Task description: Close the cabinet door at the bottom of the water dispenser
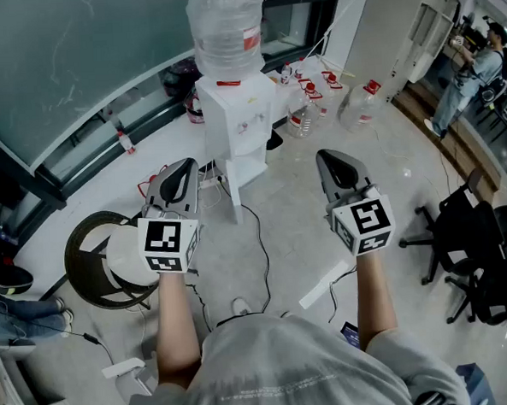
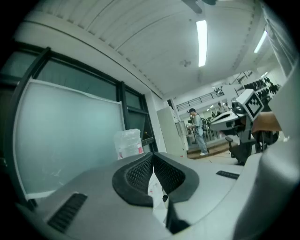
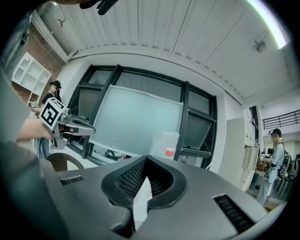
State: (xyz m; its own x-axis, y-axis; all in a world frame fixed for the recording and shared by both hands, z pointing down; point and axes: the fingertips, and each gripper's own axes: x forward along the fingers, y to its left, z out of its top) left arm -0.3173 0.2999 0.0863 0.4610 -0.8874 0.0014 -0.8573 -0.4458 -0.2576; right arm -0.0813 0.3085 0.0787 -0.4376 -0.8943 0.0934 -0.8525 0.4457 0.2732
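So, the grey handheld left gripper (image 1: 184,164) and right gripper (image 1: 329,156) were both held level, jaws fully together, nothing between them. The white floor-standing water dispenser (image 1: 236,121) stood ahead between them, well apart from both. Its white bottom cabinet door (image 1: 232,194) looked swung out toward the left gripper.

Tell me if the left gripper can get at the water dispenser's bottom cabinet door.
Probably yes. The left gripper, shut and empty, is held short of the cabinet door, which juts toward it; only floor and cables lie between.
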